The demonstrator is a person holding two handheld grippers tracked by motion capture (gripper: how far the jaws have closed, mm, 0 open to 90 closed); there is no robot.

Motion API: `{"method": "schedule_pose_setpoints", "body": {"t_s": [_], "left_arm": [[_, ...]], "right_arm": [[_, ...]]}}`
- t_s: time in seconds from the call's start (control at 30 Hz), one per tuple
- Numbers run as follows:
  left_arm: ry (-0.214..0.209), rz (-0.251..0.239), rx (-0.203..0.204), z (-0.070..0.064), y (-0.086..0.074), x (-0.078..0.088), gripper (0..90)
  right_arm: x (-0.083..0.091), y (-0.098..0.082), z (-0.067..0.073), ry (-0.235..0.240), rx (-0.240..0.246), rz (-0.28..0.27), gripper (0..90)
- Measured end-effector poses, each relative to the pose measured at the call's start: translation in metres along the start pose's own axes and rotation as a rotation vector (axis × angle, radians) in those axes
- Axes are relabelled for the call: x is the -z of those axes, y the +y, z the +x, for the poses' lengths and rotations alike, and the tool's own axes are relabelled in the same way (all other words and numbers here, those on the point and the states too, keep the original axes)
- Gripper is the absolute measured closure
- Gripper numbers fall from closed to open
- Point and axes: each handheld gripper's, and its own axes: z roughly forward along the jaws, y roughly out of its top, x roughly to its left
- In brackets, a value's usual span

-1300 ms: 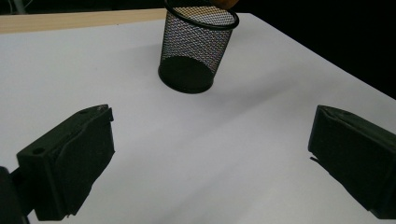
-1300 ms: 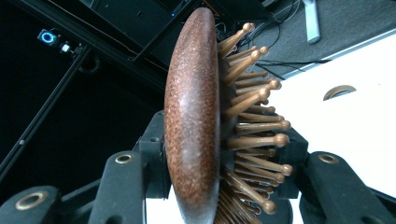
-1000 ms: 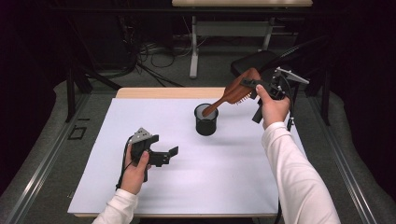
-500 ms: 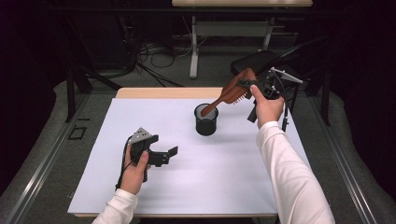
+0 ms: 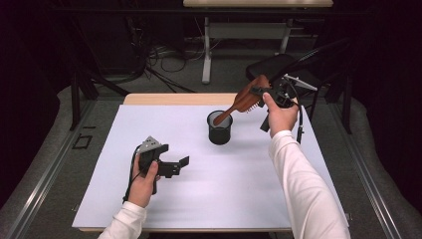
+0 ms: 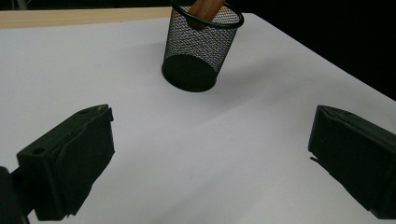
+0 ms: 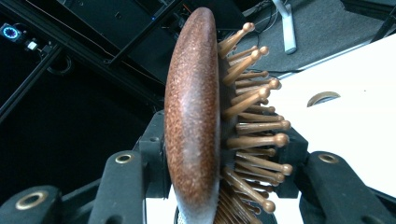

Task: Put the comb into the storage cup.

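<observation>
High view: right gripper (image 5: 263,94) has its fingers clamped on the head of a wooden brush (image 5: 245,100), which slants down-left w/ its handle tip inside the mesh cup (image 5: 220,130) mid-desk. Left gripper (image 5: 171,167) rests low on the white desk (image 5: 239,199), well apart from the cup, fingers wide apart, nothing between them.

We judge the step as seating the brush in the cup. To do it well: tip the brush nearer upright so the handle slides down the inside wall, lower slowly, let go only when the handle end is on the cup's bottom. The cup looks light; a sideways push at the rim could tip or skid it, so we'd keep force downward. The left gripper could steady the cup if it shifts.

Hard to make out: how deep the handle sits, since mesh and rim hide its end. Left gripper view cuts the brush off just above the rim. Right gripper view: brush back and bristles block most of the desk; fingers show partly, at either side.
</observation>
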Motion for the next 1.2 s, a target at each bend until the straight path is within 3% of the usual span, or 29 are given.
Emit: {"method": "schedule_pose_setpoints", "body": {"t_s": [0.7,1.2], "left_arm": [[0.004,-0.002,0.009,0.001,0.000,0.000,0.5],[0.005,0.001,0.007,0.002,-0.001,0.000,0.5]], "right_arm": [[-0.012,-0.014,0.000,-0.012,0.044,-0.019,50.2],[-0.022,-0.023,0.005,-0.029,0.080,-0.002,50.2]]}}
